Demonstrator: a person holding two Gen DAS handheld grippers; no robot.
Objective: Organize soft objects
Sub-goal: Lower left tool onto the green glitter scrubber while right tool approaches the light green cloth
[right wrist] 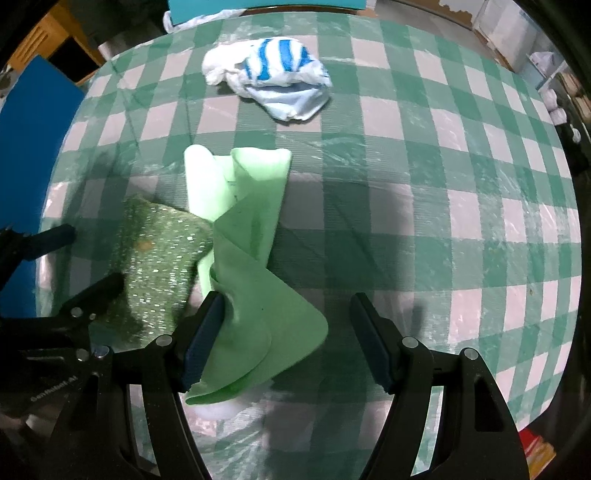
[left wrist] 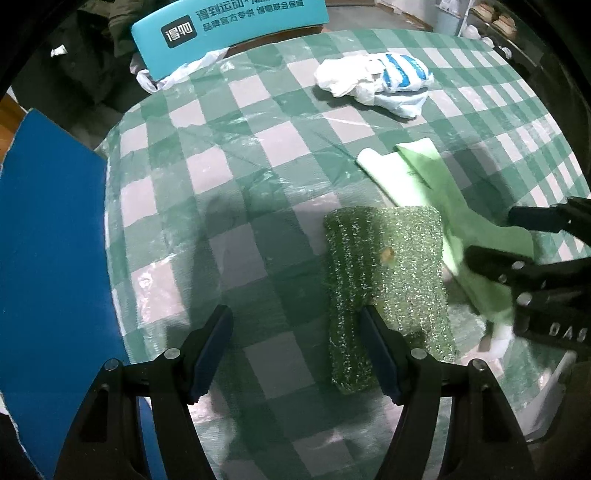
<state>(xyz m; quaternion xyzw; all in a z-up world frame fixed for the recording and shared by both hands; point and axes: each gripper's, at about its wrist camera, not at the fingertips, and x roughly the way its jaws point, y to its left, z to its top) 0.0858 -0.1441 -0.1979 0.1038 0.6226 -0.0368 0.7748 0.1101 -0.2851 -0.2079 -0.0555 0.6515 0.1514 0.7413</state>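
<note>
A sparkly green scrubbing cloth (left wrist: 388, 280) lies on the checked table, also in the right wrist view (right wrist: 159, 266). A light green cloth (right wrist: 255, 280) lies folded and rumpled beside it, seen too in the left wrist view (left wrist: 436, 184). A crumpled white and blue striped cloth (left wrist: 380, 79) lies farther back, also in the right wrist view (right wrist: 273, 77). My left gripper (left wrist: 295, 350) is open, its right finger over the scrubbing cloth's near edge. My right gripper (right wrist: 286, 343) is open, with the light green cloth between its fingers, touching the left finger.
The round table (right wrist: 461, 184) has a green and white checked cover under clear plastic. A blue chair (left wrist: 48, 258) stands at its left. A teal box (left wrist: 229, 33) and a white plastic bag (left wrist: 177, 74) sit at the far edge.
</note>
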